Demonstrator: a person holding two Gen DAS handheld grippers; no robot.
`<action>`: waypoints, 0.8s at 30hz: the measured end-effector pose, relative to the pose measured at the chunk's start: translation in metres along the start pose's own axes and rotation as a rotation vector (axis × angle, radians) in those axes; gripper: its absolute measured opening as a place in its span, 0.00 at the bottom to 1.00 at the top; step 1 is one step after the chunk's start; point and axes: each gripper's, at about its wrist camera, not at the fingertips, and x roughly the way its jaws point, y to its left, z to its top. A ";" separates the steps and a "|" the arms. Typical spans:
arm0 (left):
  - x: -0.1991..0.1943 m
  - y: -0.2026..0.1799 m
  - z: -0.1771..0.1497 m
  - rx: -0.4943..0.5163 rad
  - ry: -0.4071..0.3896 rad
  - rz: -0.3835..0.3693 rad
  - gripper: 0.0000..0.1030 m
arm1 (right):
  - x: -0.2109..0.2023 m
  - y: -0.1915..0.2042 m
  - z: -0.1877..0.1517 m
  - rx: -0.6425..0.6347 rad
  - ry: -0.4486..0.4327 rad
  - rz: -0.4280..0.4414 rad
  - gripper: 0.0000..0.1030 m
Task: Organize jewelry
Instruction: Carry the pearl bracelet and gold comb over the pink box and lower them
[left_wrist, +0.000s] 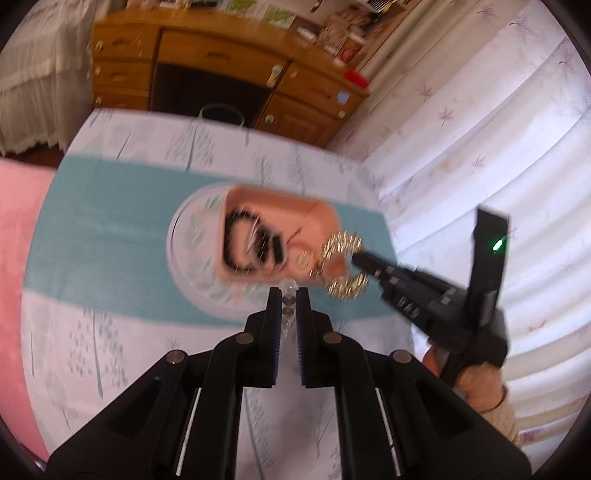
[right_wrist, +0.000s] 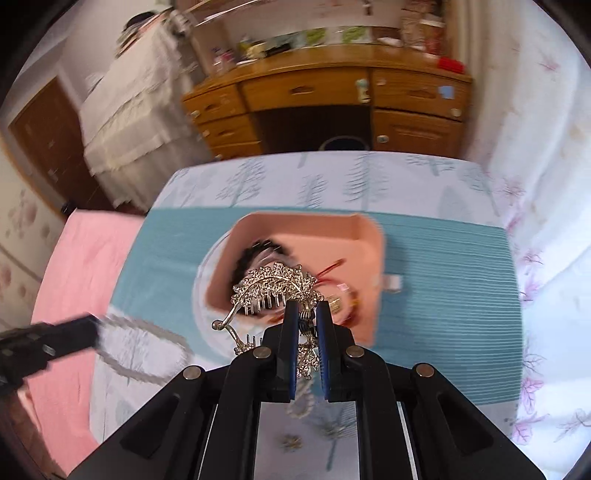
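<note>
The left gripper (left_wrist: 287, 295) is clamped tight on a strand of clear beads (left_wrist: 288, 312) that runs down between its pads. The right gripper (right_wrist: 307, 310) pinches a rhinestone hair claw (right_wrist: 275, 286) by its spring hinge, jaws nearly closed. Just beyond both fingertips sits the pink tray (right_wrist: 365, 236), holding black beads (left_wrist: 240, 240).

Peach-pink tray (right_wrist: 364, 236) on a teal ribbed mat (right_wrist: 443, 295), white tree-printed tablecloth (left_wrist: 110, 350), gold-and-silver sparkly hair clip (right_wrist: 273, 284)

Open tablecloth (right_wrist: 424, 177) around the pink tray (right_wrist: 332, 236); curtain (left_wrist: 480, 147) close alongside, desk (right_wrist: 314, 92) beyond.
</note>
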 end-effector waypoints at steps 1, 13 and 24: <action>0.001 -0.006 0.009 0.006 -0.014 0.000 0.05 | 0.000 -0.006 0.003 0.017 -0.003 -0.007 0.09; 0.097 -0.047 0.077 0.018 0.014 -0.026 0.05 | 0.010 -0.057 0.014 0.157 -0.029 -0.037 0.09; 0.196 -0.055 0.061 0.168 0.166 0.152 0.06 | 0.018 -0.066 0.011 0.146 -0.018 -0.070 0.09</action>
